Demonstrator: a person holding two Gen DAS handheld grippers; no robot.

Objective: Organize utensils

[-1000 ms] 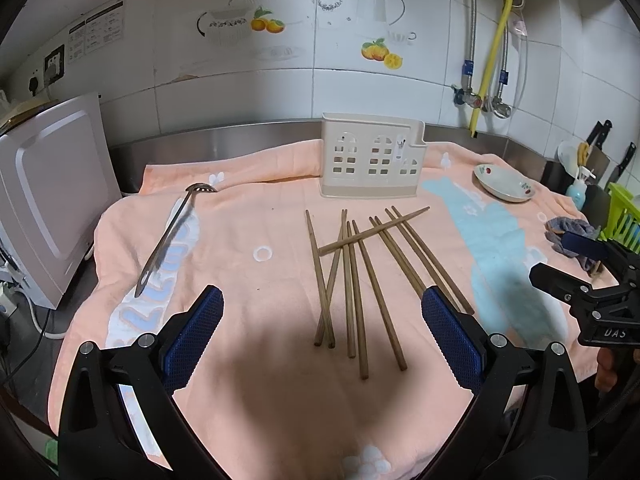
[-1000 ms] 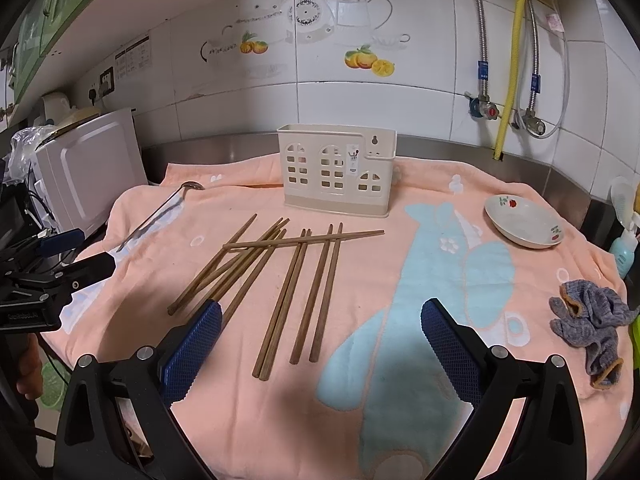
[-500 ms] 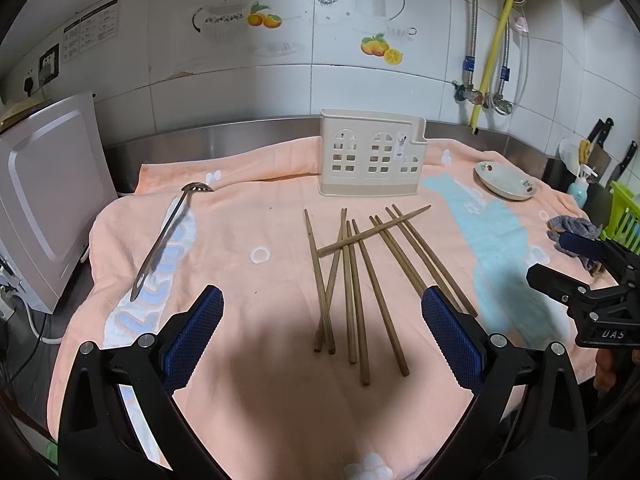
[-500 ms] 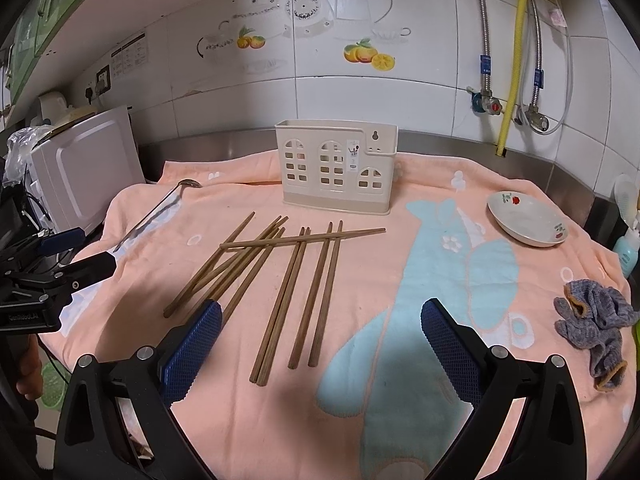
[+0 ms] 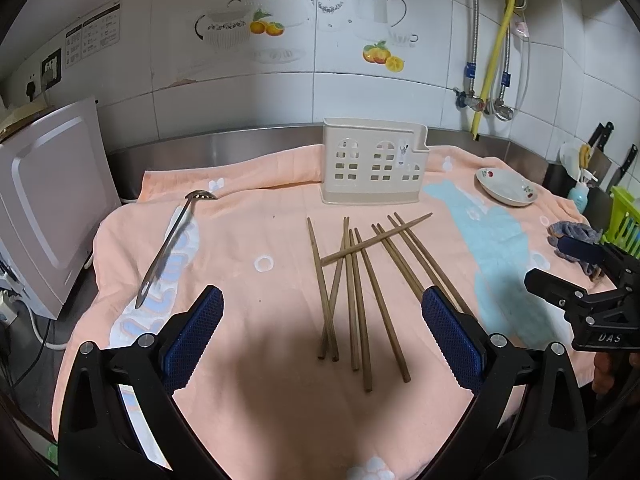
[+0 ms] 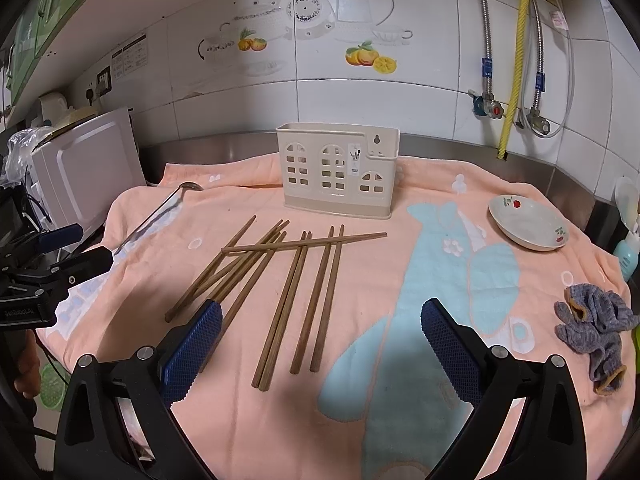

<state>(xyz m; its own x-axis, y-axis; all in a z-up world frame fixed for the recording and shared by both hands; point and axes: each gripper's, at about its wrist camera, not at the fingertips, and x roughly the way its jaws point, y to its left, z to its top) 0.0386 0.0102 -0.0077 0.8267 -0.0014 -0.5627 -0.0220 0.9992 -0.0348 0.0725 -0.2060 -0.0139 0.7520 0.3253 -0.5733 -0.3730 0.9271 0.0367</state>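
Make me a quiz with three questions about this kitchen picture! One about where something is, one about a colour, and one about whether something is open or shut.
1. Where does the metal spoon lie?
A. inside the beige holder
B. on the towel, left of the chopsticks
C. in the white dish

2. What colour are the pads on the left gripper?
A. blue
B. red
C. yellow

3. How is the right gripper right now?
A. shut on a chopstick
B. shut on the grey cloth
C. open, holding nothing

Answers:
1 B: the spoon rests on the peach towel, apart from the chopsticks and the holder.
2 A: both pads show dark blue.
3 C: its fingers stand wide apart with nothing between them.
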